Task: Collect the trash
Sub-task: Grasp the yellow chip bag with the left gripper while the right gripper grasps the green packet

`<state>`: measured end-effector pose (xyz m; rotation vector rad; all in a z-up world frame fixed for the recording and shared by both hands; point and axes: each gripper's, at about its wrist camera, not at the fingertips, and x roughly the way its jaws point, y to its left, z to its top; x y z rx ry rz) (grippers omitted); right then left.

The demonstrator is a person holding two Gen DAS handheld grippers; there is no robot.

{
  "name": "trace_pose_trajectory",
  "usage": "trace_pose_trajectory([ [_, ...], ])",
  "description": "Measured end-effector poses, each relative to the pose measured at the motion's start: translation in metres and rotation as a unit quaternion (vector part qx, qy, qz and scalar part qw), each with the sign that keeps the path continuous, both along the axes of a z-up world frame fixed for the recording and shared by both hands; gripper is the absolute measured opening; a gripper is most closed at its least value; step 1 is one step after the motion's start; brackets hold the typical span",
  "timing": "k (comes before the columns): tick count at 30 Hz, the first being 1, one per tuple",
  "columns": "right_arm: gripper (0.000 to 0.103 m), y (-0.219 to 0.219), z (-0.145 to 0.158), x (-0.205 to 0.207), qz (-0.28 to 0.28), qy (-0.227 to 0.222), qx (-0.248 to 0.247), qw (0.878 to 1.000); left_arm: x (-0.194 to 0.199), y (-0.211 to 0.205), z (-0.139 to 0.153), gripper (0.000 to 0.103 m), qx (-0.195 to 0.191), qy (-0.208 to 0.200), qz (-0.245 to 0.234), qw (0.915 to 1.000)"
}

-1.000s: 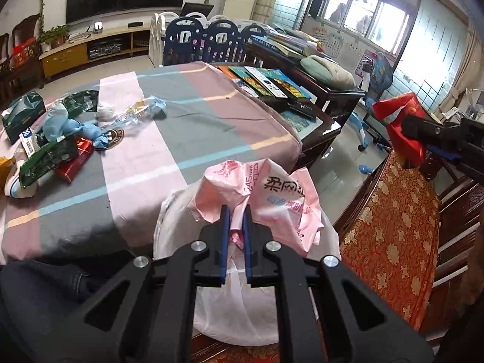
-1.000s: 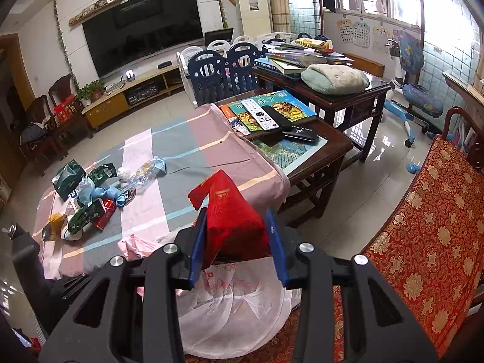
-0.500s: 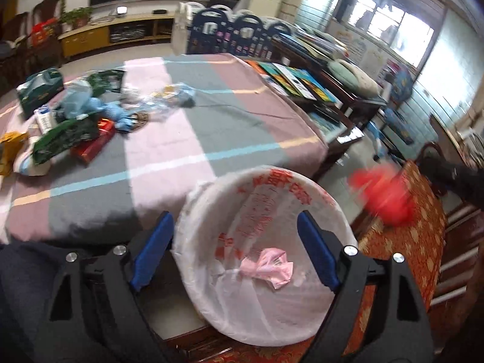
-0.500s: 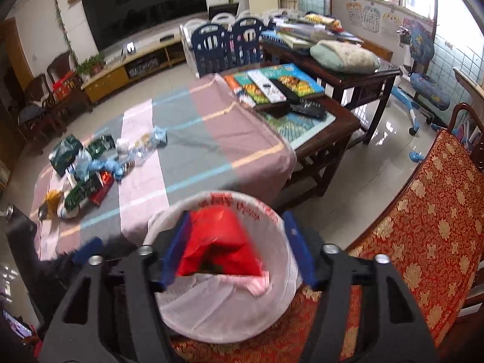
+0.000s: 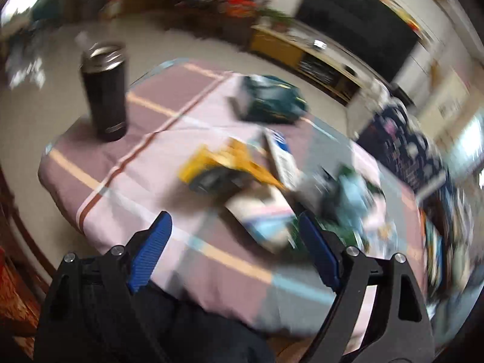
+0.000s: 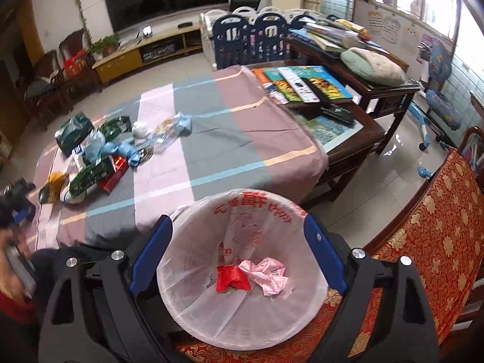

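Right tongs (image 6: 238, 237) are hanging over the mouth of the lined trash bin (image 6: 193, 275); their blue pads (image 6: 151, 254) are flanking the bin's rim on either side, and the jaws are opening with nothing clamped between them. Lying at the bottom of the bin, directly below and between the pads, are a red wrapper (image 6: 231, 278) and a crumpled pink plastic bag (image 6: 266, 273), the two touching each other. The bin is standing beside a red and gold patterned seat (image 6: 423, 242) and just in front of the table (image 6: 211, 151), which is wearing a striped cloth.

Left tongs (image 5: 233, 239) are released too, spread wide and gripping nothing, and are pointing down over the near edge of the same table (image 5: 127, 187). This view is heavily motion-blurred. Ahead of the tongs, apart from the pads (image 5: 149, 251), a yellow wrapper (image 5: 224, 163) is lying on the cloth; a white and blue carton (image 5: 282, 157) is lying just beside it, and a dark green packet (image 5: 269, 99) is sitting farther off. A flat pale packet (image 5: 260, 220) is lying nearest the right-hand pad; whether it is touching the pad cannot be told through the blur. A black tumbler (image 5: 106, 90) is standing upright near the table's far left corner.

In the right wrist view the remaining pile of trash (image 6: 93, 157) is sitting on the table's left part, well apart from the bin.
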<state>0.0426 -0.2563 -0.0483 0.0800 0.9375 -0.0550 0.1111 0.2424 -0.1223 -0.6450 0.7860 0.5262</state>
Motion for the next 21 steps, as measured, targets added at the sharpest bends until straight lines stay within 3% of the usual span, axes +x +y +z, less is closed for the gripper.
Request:
trace_pose_trajectory([
  [2, 0.087, 0.016, -0.009, 0.011, 0.011, 0.014, -0.003, 1.0, 0.013, 0.036, -0.008, 0.091, -0.051, -0.002, 0.029, 0.9983],
  [4, 0.087, 0.034, -0.014, 0.022, 0.026, 0.024, 0.0, 0.999, 0.042, 0.061, -0.021, 0.092, -0.095, 0.01, 0.017, 0.9953],
  [7, 0.087, 0.058, -0.019, 0.034, 0.047, 0.029, 0.002, 0.998, 0.078, 0.066, -0.042, 0.092, -0.103, 0.052, -0.021, 0.9931],
  [10, 0.087, 0.081, -0.021, 0.045, 0.071, 0.029, 0.012, 0.997, 0.088, 0.072, -0.067, 0.091, -0.119, 0.078, -0.006, 0.9898],
  [12, 0.087, 0.094, -0.024, 0.053, 0.082, 0.03, 0.023, 0.996, 0.082, 0.071, -0.08, 0.076, -0.145, 0.066, 0.003, 0.9872],
  [13, 0.087, 0.1, -0.026, 0.058, 0.086, 0.032, 0.031, 0.995, 0.076, 0.067, -0.084, 0.055, -0.146, 0.065, 0.002, 0.9872],
  [17, 0.087, 0.123, -0.039, 0.077, 0.094, 0.043, 0.063, 0.993, 0.059, 0.057, -0.088, 0.034, -0.128, 0.035, -0.009, 0.9911],
  [21, 0.087, 0.153, -0.053, 0.091, 0.106, 0.058, 0.101, 0.988, 0.024, 0.053, -0.076, 0.029, -0.118, -0.004, 0.02, 0.9929],
])
